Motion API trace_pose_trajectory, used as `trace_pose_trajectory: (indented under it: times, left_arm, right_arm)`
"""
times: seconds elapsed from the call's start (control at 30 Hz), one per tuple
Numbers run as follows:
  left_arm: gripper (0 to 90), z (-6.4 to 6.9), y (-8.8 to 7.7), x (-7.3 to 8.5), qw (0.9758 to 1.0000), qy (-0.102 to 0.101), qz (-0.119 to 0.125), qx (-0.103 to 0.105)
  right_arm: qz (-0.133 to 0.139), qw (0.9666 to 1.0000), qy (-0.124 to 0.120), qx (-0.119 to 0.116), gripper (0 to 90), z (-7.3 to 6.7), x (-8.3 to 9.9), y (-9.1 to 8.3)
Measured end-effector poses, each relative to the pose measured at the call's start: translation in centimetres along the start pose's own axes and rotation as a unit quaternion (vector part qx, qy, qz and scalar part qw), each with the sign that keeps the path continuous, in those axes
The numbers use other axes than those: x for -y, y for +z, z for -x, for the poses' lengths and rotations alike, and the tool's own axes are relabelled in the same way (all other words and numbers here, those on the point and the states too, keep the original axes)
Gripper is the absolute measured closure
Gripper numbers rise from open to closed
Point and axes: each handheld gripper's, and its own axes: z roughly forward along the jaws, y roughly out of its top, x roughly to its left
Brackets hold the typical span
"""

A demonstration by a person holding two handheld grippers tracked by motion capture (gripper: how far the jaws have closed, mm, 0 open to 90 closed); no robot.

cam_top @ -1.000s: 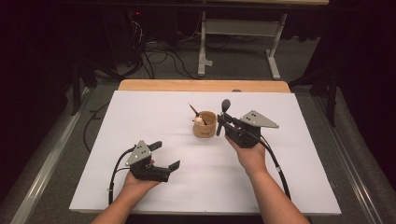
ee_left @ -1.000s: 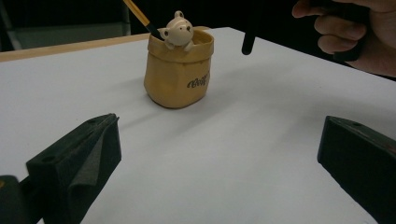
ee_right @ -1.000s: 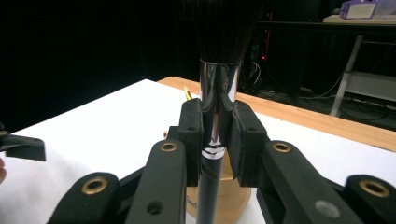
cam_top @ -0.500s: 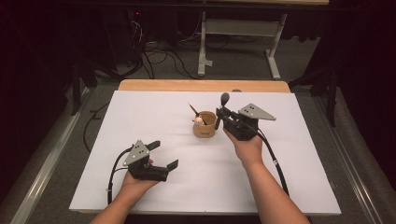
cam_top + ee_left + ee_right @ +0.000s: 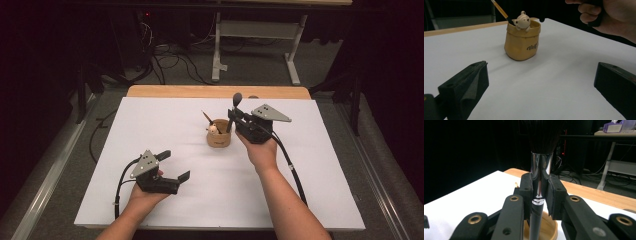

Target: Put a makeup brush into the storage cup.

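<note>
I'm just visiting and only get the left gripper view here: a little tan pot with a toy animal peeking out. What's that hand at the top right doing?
Observer: Its right gripper is clamped on a black makeup brush, bristles up.
Operator: Where's the brush heading?
Observer: Its handle hangs just above the pot.
Operator: And the gripper I'm looking along?
Observer: The left gripper lies on the white table, jaws apart, holding nothing.

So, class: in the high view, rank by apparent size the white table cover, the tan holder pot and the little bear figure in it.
1. white table cover
2. tan holder pot
3. bear figure, tiny at the pot's rim

No close calls; all sit at similar distance.
</note>
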Motion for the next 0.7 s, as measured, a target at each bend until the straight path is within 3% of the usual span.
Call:
trace_pose_trajectory:
  times: [0.7]
  left_arm:
    - [0.3,-0.1,-0.2,-0.1,1.0000,0.001,0.004,-0.002]
  right_arm:
    - [-0.016,0.9998,0.006,0.009,78.9,0.4,0.0,2.2]
